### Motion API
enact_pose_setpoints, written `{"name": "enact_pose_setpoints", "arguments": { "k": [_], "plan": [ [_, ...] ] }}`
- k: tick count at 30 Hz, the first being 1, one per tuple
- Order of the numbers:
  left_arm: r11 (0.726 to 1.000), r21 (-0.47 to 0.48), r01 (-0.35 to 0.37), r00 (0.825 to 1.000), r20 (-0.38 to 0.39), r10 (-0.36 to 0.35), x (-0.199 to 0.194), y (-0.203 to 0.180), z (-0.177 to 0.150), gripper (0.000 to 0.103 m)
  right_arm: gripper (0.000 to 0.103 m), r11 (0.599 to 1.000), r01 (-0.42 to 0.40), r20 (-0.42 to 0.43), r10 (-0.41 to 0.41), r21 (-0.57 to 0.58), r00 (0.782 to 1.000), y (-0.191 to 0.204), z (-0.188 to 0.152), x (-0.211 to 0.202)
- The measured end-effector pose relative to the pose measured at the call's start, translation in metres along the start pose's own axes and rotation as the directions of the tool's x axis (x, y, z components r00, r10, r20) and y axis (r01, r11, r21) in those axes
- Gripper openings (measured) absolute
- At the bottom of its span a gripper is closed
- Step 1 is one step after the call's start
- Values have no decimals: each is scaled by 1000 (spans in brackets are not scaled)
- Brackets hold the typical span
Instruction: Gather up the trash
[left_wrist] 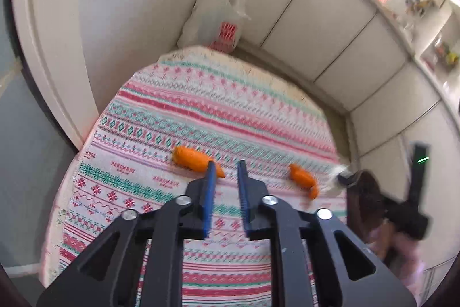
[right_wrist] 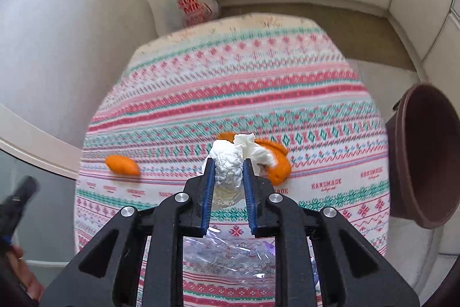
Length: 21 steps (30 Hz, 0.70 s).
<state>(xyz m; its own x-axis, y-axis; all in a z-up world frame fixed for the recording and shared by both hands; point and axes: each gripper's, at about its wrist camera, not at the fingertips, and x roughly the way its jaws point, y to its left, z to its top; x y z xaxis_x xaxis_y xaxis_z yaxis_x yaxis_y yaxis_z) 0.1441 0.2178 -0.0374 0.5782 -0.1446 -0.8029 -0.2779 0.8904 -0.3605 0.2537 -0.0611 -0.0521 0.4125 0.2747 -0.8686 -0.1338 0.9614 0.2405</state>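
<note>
The left gripper (left_wrist: 225, 163) points steeply down, its two blue-padded fingers (left_wrist: 209, 192) standing a little apart with nothing between them. The right gripper (right_wrist: 228, 161) also tilts steeply down, its fingers (right_wrist: 250, 192) pressed from both sides on a crumpled white paper wad (right_wrist: 227, 166). From the left camera the right gripper shows only as a dark blur at the right edge, with a hand (left_wrist: 402, 243) behind it.

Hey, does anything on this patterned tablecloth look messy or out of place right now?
Yes. Two orange peel pieces lie loose on the tablecloth, and a piece of clear plastic wrap lies crumpled near its front edge. The right gripper holds a crumpled white tissue.
</note>
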Motion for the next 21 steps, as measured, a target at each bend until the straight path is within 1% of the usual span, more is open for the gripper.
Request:
{"name": "enact_pose_setpoints", "arguments": {
  "k": [1,2,5,7,9,10,13,16,17,19,21],
  "plan": [
    [1000,-18,-24,999,-21,24,9,5,0,44,18,1000,-11,27,11,-4,1000,1,2,-11],
    [999,-39,-36,998,-51,34,20,11,1,53,18,1000,-24,53,24,-5,998,0,3,-21],
    [989,-145,-34,991,-133,14,56,31,6,53,18,998,-61,104,61,0,993,-5,5,-42],
    [974,-219,-57,982,-186,16,80,43,2,53,18,998,-70,125,70,-3,990,-7,5,-50],
    [956,-285,-68,976,-217,5,99,48,-1,51,19,997,-82,140,83,-8,987,-11,4,-56],
    [950,-304,-77,976,-216,10,104,49,-1,51,19,996,-89,144,89,-9,985,-11,3,-57],
    [935,-328,-134,979,-191,74,121,43,3,51,19,995,-98,155,98,-8,983,-19,0,-58],
    [918,-359,-165,974,-206,95,140,37,2,48,19,994,-108,152,107,-4,983,-29,-4,-58],
    [914,-361,-185,971,-210,114,146,34,2,46,19,994,-111,152,110,0,982,-33,-5,-58],
    [912,-341,-227,965,-202,164,154,28,3,46,19,993,-120,153,117,10,981,-40,-6,-58],
    [910,-315,-269,954,-214,208,163,23,3,42,19,992,-125,159,121,19,980,-49,-7,-58]
  ]
}}
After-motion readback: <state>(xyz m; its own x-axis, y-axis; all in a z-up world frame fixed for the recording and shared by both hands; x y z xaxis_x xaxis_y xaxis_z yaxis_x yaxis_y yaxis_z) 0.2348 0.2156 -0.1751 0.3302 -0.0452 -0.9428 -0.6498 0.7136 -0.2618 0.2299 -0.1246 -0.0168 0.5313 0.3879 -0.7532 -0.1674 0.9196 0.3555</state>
